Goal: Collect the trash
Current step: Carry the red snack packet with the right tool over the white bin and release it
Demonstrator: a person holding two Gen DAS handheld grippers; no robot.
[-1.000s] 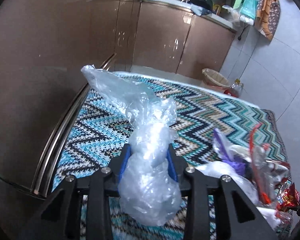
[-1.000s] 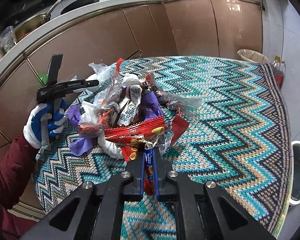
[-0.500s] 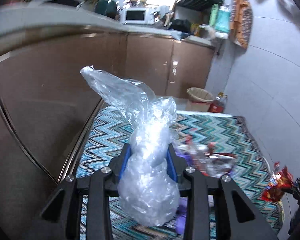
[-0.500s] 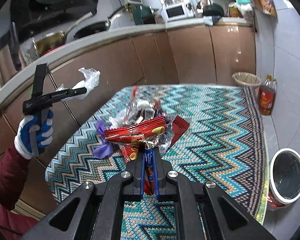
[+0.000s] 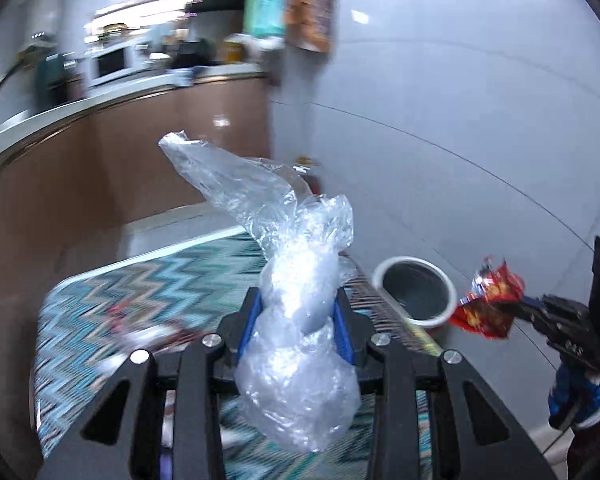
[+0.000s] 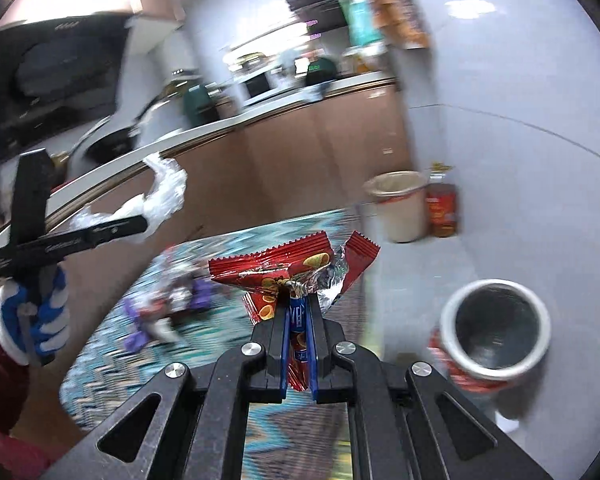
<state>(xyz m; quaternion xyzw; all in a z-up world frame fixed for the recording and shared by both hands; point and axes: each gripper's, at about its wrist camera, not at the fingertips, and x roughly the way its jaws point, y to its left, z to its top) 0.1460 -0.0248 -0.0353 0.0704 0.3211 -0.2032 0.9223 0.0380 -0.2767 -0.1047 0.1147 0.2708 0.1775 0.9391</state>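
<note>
both grippers (image 5: 296, 320) (image 6: 298, 340) raised, trash-laden

Crumpled clear plastic bag (image 5: 296, 320) was pinched upright in my left gripper; red snack wrapper (image 6: 288, 272) clamped in my right, both airborne.

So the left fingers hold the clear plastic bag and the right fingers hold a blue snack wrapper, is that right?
Not quite. The wrapper in the right fingers is red, as the right wrist view shows. The left fingers do hold the clear plastic bag.
</note>
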